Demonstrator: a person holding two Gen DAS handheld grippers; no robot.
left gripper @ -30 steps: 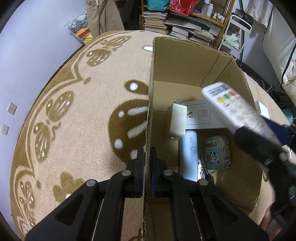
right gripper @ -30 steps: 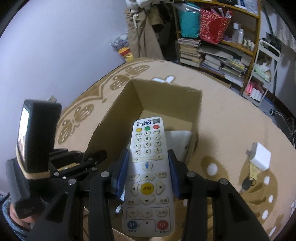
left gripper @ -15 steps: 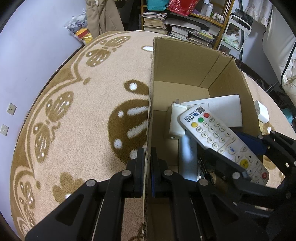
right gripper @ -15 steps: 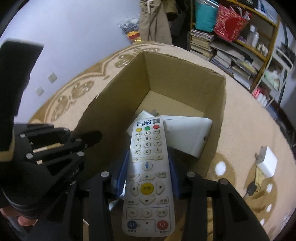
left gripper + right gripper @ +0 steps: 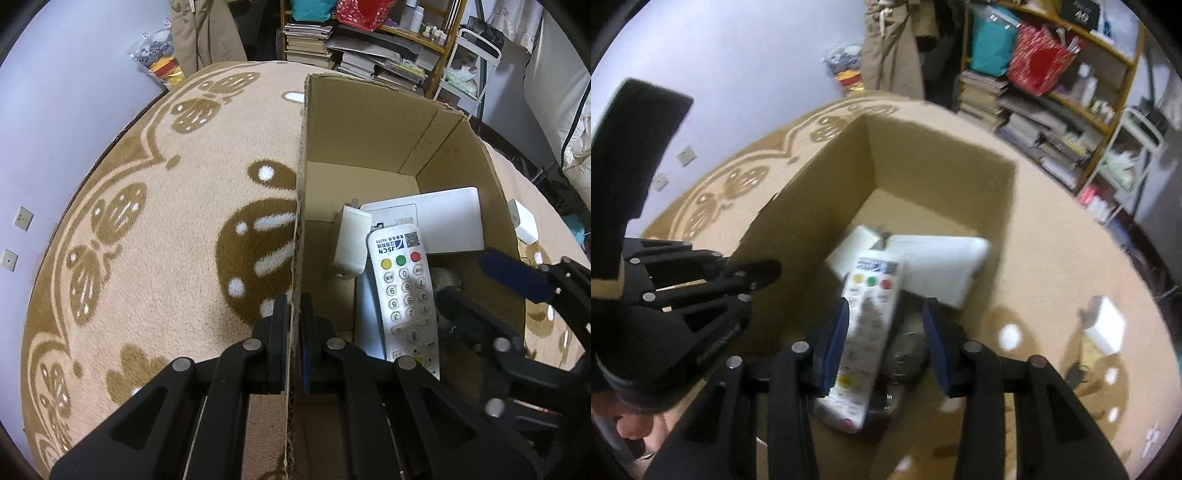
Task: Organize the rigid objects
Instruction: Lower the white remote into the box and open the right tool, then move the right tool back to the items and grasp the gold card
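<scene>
My left gripper [image 5: 293, 325] is clamped tight on the near wall of the cardboard box [image 5: 354, 122]. My right gripper [image 5: 886, 339] stands parted over the box, the remote [image 5: 866, 332] loose between its fingers, tilted inside the box.

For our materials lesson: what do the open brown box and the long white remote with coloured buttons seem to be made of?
Open brown box: corrugated cardboard, matt, going by its fluted raw edge and fold creases. Long white remote with coloured buttons: probably moulded plastic, smooth and slightly glossy; its buttons look rubbery, though that is uncertain.
</scene>
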